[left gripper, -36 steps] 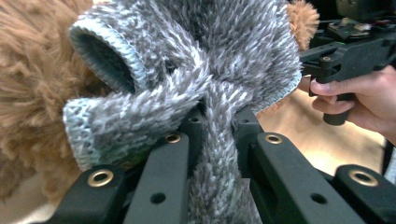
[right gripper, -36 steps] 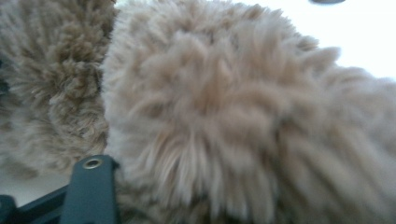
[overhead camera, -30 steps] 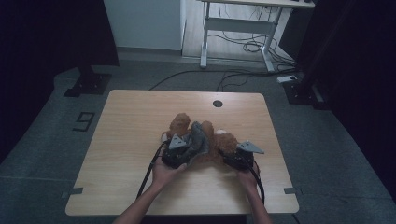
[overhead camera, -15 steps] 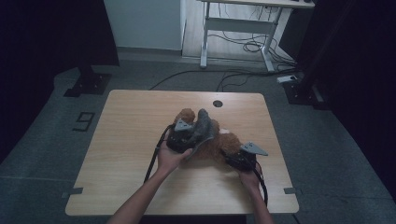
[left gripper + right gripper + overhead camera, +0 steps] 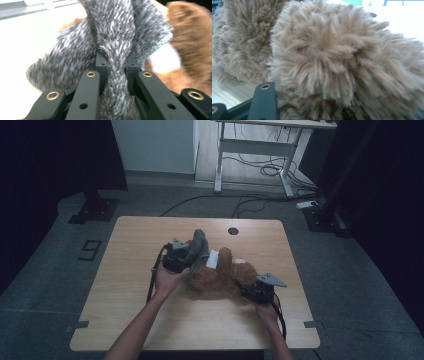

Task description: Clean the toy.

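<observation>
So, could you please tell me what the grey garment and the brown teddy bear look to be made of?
The grey garment looks like a soft fleecy or knitted fabric: short, flecked grey-and-white pile that bunches between the left tongs. The brown teddy bear looks like long-pile plush, probably synthetic: its shaggy tan tufts stick out matt in all directions. The table appears to be pale wood-grain laminate.

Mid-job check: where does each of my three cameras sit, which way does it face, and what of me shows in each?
High view: above the person's side, looking forward and down on the table; both forearms, the left gripper and the right gripper show.
Left gripper view: rides the left gripper, looking along its jaws, which pinch the grey cloth.
Right gripper view: rides the right gripper, close against the brown plush toy; one black jaw shows at bottom left.
Shared: the toy appears in all three; the cloth in the high and left gripper views.
</observation>
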A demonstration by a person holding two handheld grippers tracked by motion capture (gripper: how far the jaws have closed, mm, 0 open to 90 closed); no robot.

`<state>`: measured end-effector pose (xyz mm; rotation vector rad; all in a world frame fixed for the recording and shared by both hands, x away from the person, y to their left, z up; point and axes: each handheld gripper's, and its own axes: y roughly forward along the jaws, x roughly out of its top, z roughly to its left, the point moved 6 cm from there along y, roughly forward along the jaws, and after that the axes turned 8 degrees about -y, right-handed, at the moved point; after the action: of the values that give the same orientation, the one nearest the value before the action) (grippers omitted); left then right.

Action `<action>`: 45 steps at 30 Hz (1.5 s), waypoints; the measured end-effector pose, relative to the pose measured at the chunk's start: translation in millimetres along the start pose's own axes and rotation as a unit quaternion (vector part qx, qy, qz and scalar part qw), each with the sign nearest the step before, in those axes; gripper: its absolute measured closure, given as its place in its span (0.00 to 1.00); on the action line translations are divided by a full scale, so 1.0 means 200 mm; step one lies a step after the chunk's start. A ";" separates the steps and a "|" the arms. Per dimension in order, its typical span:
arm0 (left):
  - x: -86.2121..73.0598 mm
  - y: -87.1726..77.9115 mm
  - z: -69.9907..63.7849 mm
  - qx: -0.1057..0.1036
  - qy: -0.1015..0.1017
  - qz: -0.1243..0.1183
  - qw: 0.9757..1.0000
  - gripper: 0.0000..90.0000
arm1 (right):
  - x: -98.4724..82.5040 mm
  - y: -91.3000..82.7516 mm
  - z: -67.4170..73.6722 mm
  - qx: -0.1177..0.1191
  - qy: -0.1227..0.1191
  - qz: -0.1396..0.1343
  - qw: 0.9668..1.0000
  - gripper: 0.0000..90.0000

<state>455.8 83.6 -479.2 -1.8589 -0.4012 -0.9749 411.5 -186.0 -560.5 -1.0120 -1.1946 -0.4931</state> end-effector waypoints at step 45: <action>0.03 0.07 -0.22 -0.030 0.025 0.016 0.999 0.87 | -0.01 0.00 -0.01 0.016 0.004 -0.003 1.000 0.41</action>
<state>447.9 37.8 -472.7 -1.8846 -0.3134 -1.0193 411.6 -188.1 -562.3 -0.9795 -1.1947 -0.4804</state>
